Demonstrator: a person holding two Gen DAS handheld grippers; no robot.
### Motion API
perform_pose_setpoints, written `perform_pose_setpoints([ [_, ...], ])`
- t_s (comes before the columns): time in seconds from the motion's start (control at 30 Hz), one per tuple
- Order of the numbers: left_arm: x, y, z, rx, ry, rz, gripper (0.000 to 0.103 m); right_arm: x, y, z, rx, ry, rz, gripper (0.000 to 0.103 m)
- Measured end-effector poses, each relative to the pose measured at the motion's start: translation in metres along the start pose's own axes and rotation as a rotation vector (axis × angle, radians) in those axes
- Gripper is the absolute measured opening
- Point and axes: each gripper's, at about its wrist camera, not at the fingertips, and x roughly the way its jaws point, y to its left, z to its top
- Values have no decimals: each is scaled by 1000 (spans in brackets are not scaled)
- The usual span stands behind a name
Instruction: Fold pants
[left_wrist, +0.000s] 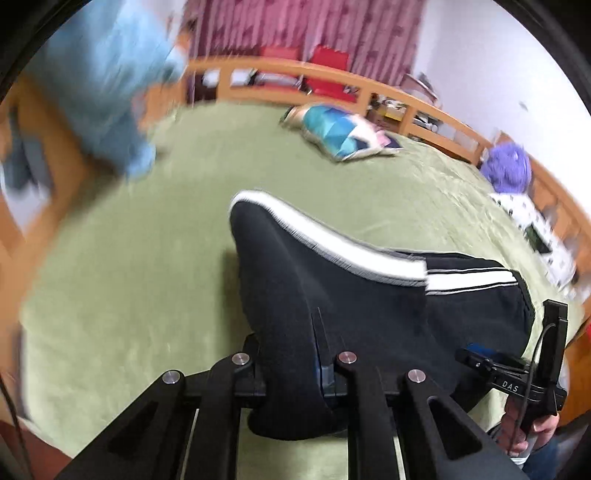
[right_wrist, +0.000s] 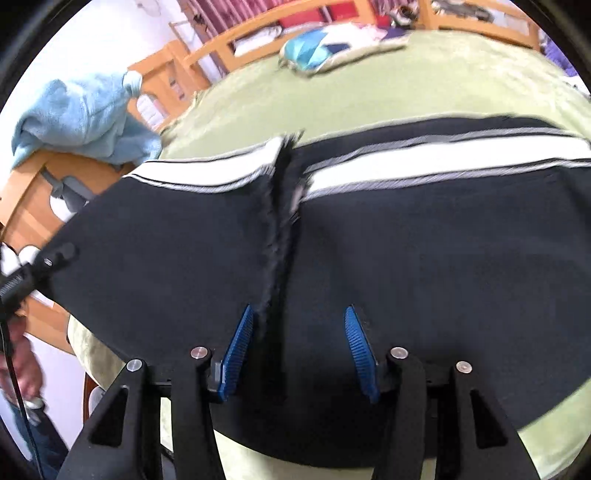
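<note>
Left wrist view: the left claw is clenched on a raised fold of the black track pants, which lie on the green bedspread. Cloth covers both fingertips, so only a sliver of blue pad shows. At lower right the other handheld tool carries the letters "DAS"; any further letters cannot be made out. The light blue towel at upper left is motion-blurred. A patterned pillow lies at the far side of the bed.

Right wrist view: the right claw is released, with its blue ribbed pads spread apart over the pants. The white side stripe runs across the cloth. The pants extend past the right frame edge.
</note>
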Motion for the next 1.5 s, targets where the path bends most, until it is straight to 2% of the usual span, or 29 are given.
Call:
perform_pose_setpoints([
  [0.07, -22, -41, 16, 79, -35, 11, 14, -19, -18, 2, -1, -33, -56, 53],
  [0.17, -44, -105, 34, 184, -73, 30, 14, -48, -59, 5, 42, -65, -61, 53],
  [0.3, -56, -196, 48, 310, -93, -3, 14, -97, -123, 2, 102, -128, -108, 53],
  [0.43, -43, -298, 51, 417, -85, -98, 15, -142, -191, -14, 213, -164, -166, 56],
  [0.47, -34, -328, 49, 441, -68, -150, 16, -149, -204, -19, 240, -169, -173, 56],
  [0.53, -14, -364, 48, 455, -31, -243, 23, -163, -234, -29, 305, -167, -187, 56],
  [0.57, -8, -373, 46, 438, -18, -277, 24, -169, -247, -35, 336, -167, -187, 56],
  [0.7, 16, -377, 34, 380, 29, -326, 29, -192, -274, -51, 365, -184, -197, 56],
  [0.83, 30, -353, 27, 365, 25, -256, 30, -195, -273, -50, 345, -227, -145, 56],
  [0.93, 37, -321, 25, 332, 42, -195, 30, -179, -264, -38, 324, -234, -80, 56],
  [1.0, 41, -295, 23, 291, 67, -161, 30, -160, -253, -28, 310, -197, -45, 56],
  [1.1, 43, -258, 16, 238, 97, -133, 37, -121, -239, -18, 269, -100, -61, 56],
  [1.17, 46, -238, 10, 214, 112, -104, 40, -92, -234, -18, 260, 10, -31, 49],
  [1.23, 48, -225, 4, 202, 124, -85, 40, -83, -224, -20, 217, 64, -55, 32],
  [1.33, 53, -212, -7, 185, 149, -103, 42, -105, -205, -14, 81, 40, -97, 19],
  [1.43, 65, -214, -16, 162, 192, -141, 42, -133, -208, 6, 111, -74, -20, 15],
  [1.5, 68, -215, -19, 148, 209, -161, 42, -142, -210, 21, 110, -118, 0, 14],
])
